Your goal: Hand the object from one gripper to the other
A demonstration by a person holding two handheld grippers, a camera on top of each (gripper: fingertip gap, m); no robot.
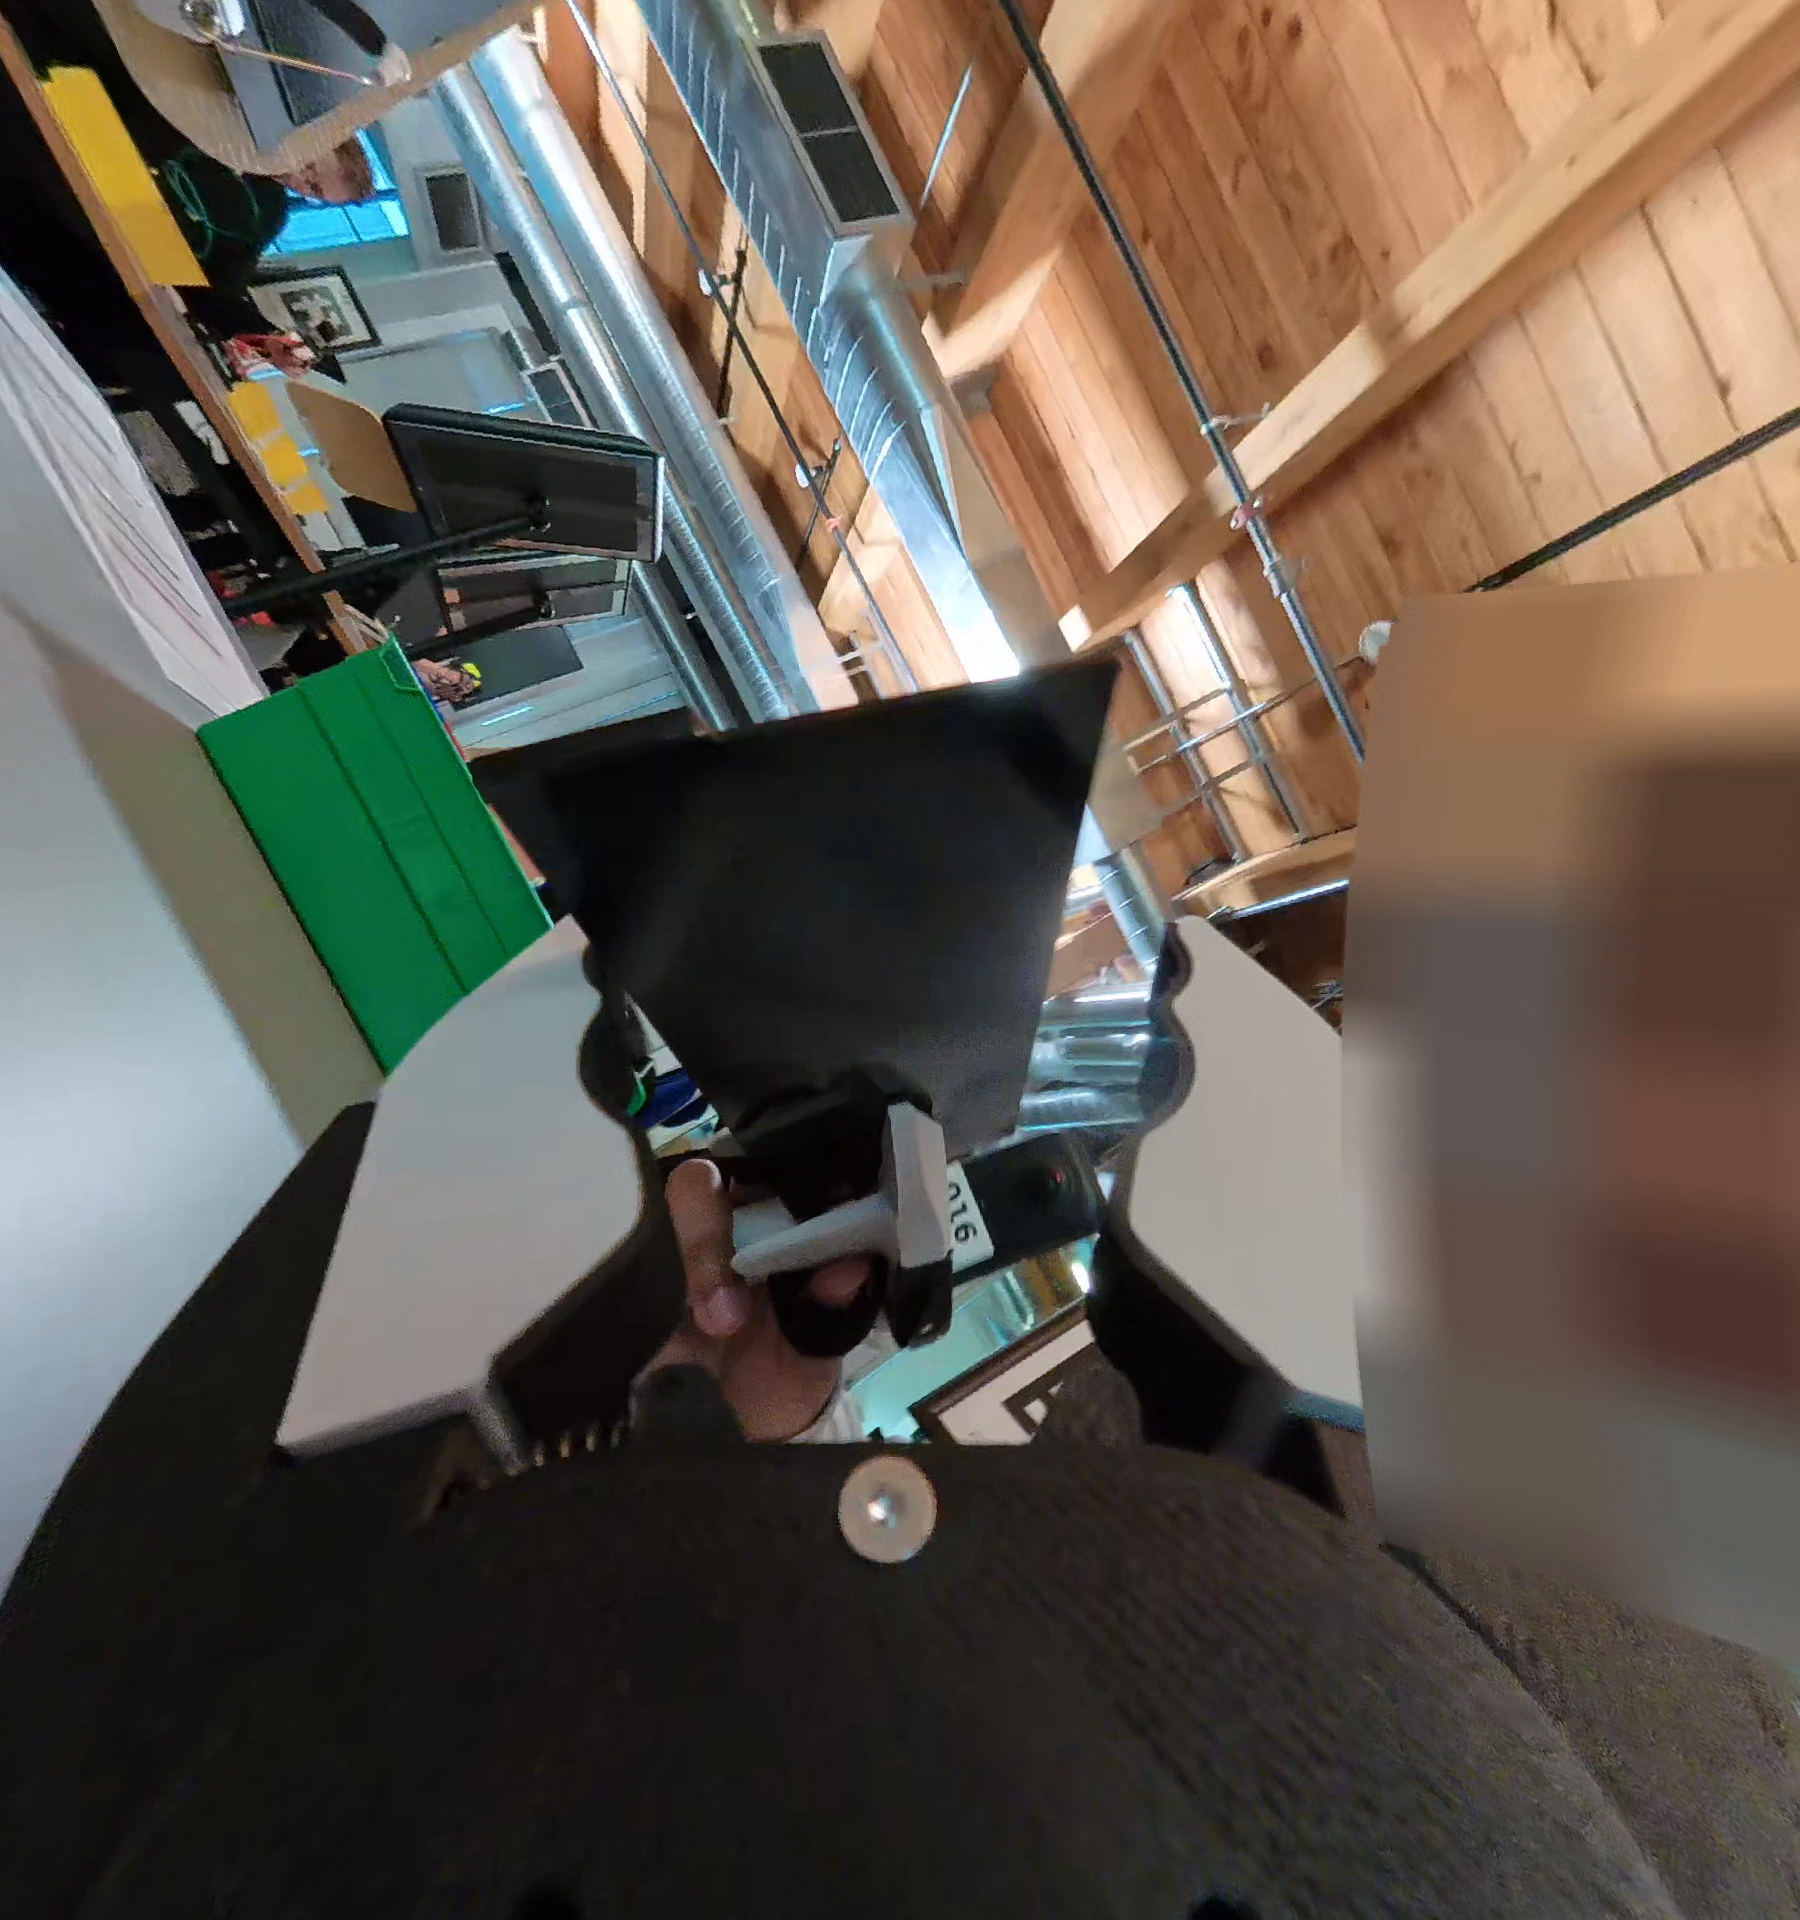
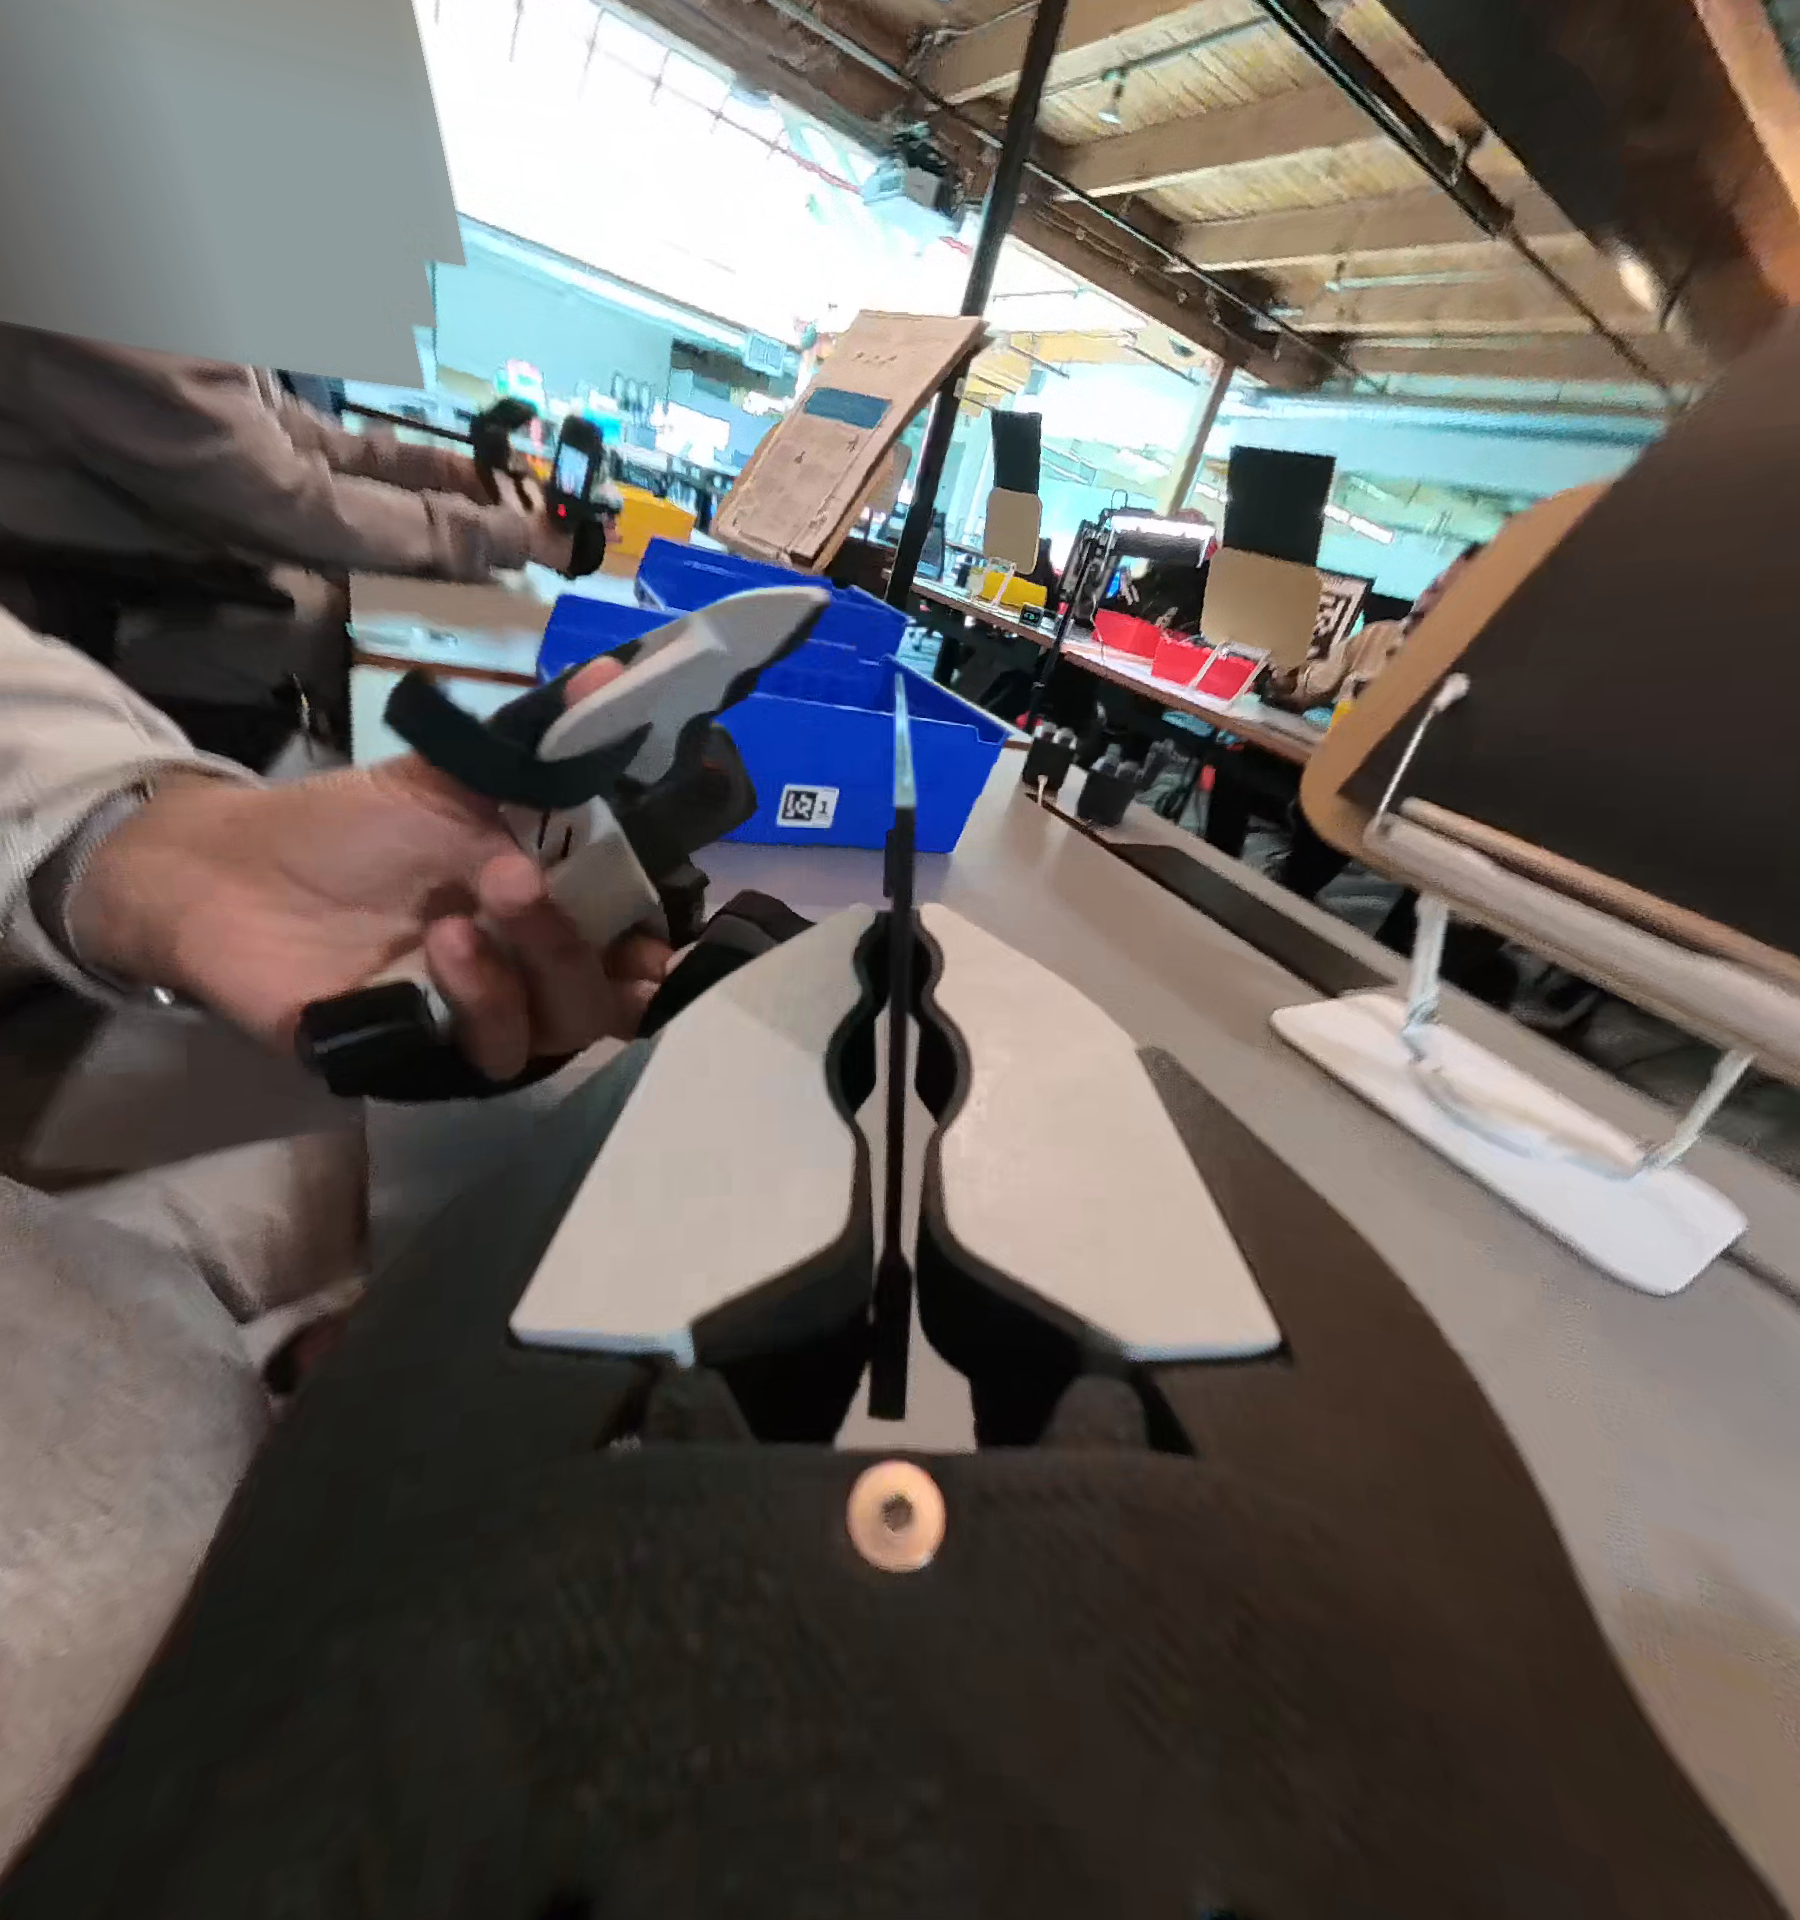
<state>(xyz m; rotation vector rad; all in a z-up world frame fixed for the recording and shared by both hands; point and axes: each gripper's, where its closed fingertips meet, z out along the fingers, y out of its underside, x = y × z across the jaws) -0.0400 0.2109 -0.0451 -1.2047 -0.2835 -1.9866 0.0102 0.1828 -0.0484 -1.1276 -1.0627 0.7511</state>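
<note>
Grey table [image 2: 1166, 935], blue bins [image 2: 854, 748] on it, white-based stand [image 2: 1498, 1132], perhaps a clipboard holder

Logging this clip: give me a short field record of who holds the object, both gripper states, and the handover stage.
object: thin black sheet, seen edge-on in the right wrist view
held by: right gripper, shut on the sheet
left gripper: open, fingers either side of the sheet, apparently not clamping it
left gripper position: beside the right one, above the table
handover stage: apparently mid-transfer, only one grip visible
background: blue bins
</note>
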